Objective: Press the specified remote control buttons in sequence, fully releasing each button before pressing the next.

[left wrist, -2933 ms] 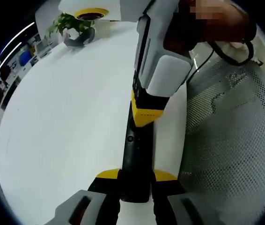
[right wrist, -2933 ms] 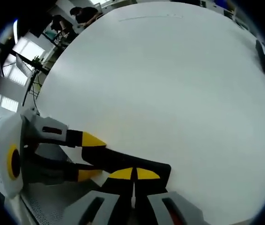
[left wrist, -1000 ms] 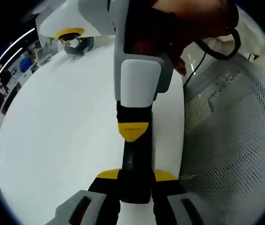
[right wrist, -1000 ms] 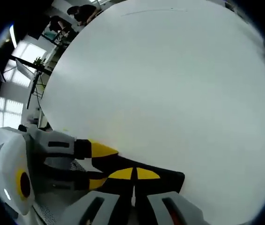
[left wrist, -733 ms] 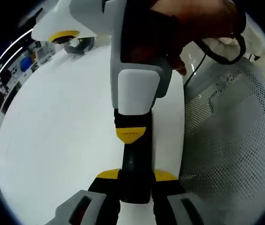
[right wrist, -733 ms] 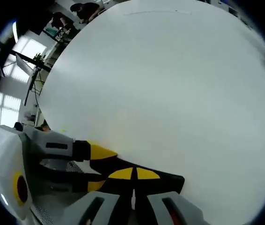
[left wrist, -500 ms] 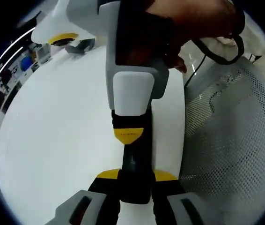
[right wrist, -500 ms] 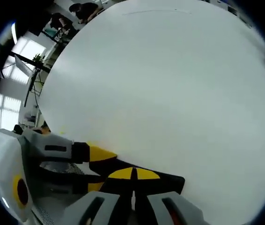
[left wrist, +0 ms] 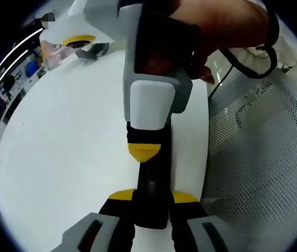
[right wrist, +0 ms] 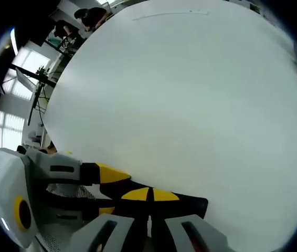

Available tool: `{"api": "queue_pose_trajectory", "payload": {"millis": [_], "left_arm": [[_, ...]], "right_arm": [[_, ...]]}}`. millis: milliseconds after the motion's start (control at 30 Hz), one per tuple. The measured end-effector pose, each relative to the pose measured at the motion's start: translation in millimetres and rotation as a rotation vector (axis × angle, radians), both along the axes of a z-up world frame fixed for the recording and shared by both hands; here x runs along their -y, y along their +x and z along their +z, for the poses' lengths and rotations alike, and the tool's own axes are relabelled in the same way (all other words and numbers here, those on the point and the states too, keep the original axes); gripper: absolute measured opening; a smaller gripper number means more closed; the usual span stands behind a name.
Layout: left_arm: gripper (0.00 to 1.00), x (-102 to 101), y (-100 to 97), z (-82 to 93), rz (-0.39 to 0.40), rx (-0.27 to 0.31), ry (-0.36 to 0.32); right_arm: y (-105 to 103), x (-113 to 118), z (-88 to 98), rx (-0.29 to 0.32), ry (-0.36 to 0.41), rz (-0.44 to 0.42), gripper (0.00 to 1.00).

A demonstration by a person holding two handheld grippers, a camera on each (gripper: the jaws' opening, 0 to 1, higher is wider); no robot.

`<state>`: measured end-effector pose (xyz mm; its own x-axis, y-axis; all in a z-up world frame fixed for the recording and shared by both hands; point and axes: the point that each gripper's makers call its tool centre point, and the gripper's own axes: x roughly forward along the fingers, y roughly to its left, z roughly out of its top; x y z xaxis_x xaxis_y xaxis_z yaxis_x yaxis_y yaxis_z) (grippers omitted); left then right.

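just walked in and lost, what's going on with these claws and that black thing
A person works two handheld claws over a white table. The left claw is shut on one end of a black remote control, holding it steady. The right claw, shut, comes in from above with its yellow tips against the remote's face, apparently pressing a button. A perforated mesh surface sits beside the table.

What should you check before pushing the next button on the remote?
1. Left tongs clamped on the remote: ok.
2. Right tongs shut, tip over the remote: ok.
3. Last button fully released: cannot tell.
4. Which button is under the tip: cannot tell, too dark.
5. Remote over the white table: ok.
6. Remote in sight of both cameras: ok.
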<state>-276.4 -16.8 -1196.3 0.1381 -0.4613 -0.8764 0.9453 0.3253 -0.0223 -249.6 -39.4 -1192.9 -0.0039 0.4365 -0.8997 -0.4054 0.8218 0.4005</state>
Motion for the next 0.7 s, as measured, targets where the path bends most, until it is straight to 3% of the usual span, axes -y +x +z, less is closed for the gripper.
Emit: {"api": "queue_pose_trajectory", "payload": {"millis": [133, 267, 567, 700], "left_arm": [[0.24, 0.1, 0.2, -0.5, 0.001, 0.002, -0.004], [0.24, 0.4, -0.2, 0.1, 0.002, 0.001, -0.009], [0.24, 0.4, 0.0, 0.2, -0.001, -0.002, -0.002], [0.24, 0.2, 0.2, 0.2, 0.003, 0.0, -0.007]], "right_arm": [[0.3, -0.5, 0.2, 0.071, -0.006, 0.043, 0.0], [-2.2, -0.4, 1.7, 0.085, -0.009, 0.028, 0.0], [-8.2, 2.7, 4.4, 0.038, 0.018, 0.011, 0.0], [-9.0, 3.1, 4.7, 0.046, 0.019, 0.005, 0.0]]}}
